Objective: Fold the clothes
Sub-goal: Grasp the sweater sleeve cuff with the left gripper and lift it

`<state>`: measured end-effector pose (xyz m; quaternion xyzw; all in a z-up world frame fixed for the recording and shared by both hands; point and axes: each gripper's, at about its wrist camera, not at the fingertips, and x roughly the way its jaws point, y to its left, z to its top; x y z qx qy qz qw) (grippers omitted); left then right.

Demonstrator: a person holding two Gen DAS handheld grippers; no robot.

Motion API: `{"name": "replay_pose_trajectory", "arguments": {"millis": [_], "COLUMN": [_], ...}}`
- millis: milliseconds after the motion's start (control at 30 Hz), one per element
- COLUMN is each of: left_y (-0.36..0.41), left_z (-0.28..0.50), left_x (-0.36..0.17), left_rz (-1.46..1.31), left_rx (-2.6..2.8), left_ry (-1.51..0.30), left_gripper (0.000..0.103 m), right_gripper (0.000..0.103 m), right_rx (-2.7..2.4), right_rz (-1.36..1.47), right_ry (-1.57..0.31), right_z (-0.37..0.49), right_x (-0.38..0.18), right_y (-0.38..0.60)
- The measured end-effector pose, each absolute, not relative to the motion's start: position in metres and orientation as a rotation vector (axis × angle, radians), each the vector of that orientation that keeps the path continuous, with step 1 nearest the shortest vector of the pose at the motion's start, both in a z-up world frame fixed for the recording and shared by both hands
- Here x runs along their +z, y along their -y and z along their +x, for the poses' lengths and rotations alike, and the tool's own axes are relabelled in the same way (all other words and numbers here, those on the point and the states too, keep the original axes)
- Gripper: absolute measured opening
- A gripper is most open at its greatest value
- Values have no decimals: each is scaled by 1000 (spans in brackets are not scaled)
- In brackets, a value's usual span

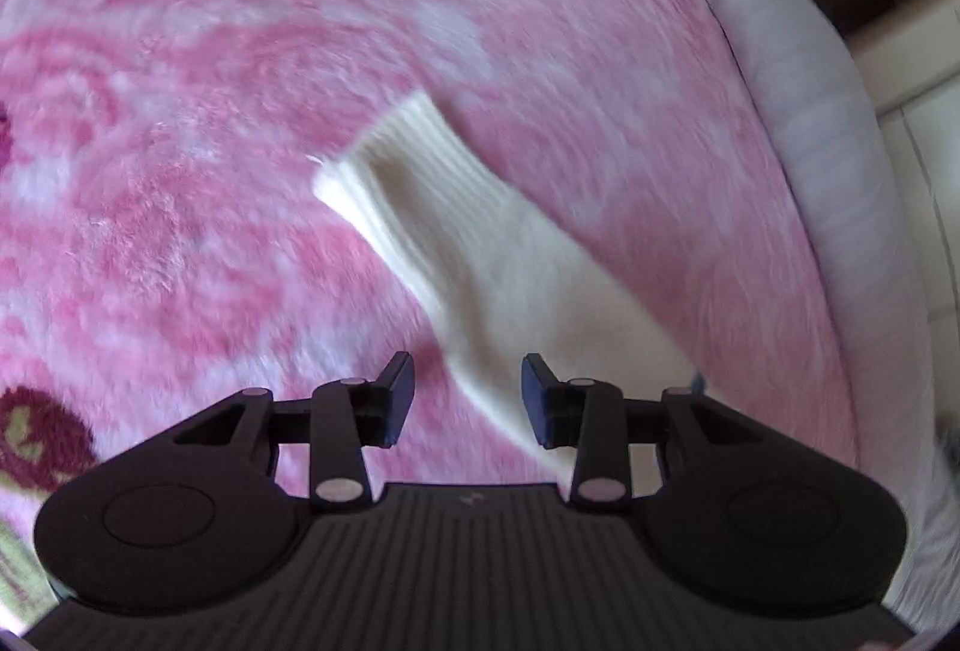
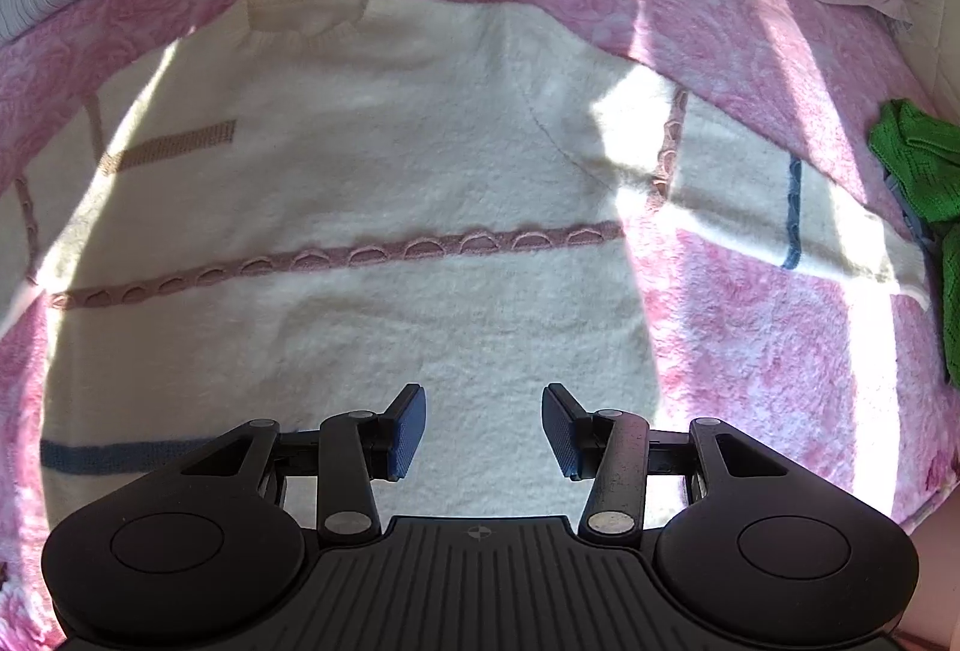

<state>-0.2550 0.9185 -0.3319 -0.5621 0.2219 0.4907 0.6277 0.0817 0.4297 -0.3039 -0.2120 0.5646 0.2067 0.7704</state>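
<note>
Claws come first: the left claw and right claw are both spread apart, holding nothing. Past the right claw, a cream sweater lies flat on a pink blanket. Its sleeve stretches ahead of the left claw.

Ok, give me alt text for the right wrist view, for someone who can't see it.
A cream sweater lies spread flat, neck away from the camera, on a pink blanket, crossed by patches of sunlight. The open right tongs hover over its lower part, holding nothing. A green garment lies at the right edge.
</note>
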Motion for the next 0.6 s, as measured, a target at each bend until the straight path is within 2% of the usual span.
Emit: {"name": "replay_pose_trajectory", "arguments": {"millis": [133,233,267,300,333,367,600], "left_y": [-925,-922,-916,-911,-906,-901,-866], "left_z": [-255,-242,-235,-227,-220,-212,-160], "left_x": [-341,-338,-331,-325,-319,-312,-269], "left_rz": [-1273,-1192,-1156,-1120,-1085,-1049,-802], "left_rx": [1142,1138,1125,1112,1098,1085,987], "left_ry": [-446,-466,-470,-474,-478,-481,-502], "left_gripper": [32,32,29,16,9,6,5], "right_gripper": [47,47,47,47,47,47,47], "right_rx": [451,457,458,460,462,461,392], "right_rz": [-500,-510,-507,-501,-494,-486,-423], "right_ry": [-1216,-1217,-1220,-1226,-1231,-1235,-1213], "right_z": [85,86,87,88,89,91,123], "right_x": [-322,-337,-341,-344,-346,-348,-336], "right_y": [-435,-432,-430,-427,-423,-419,-371]}}
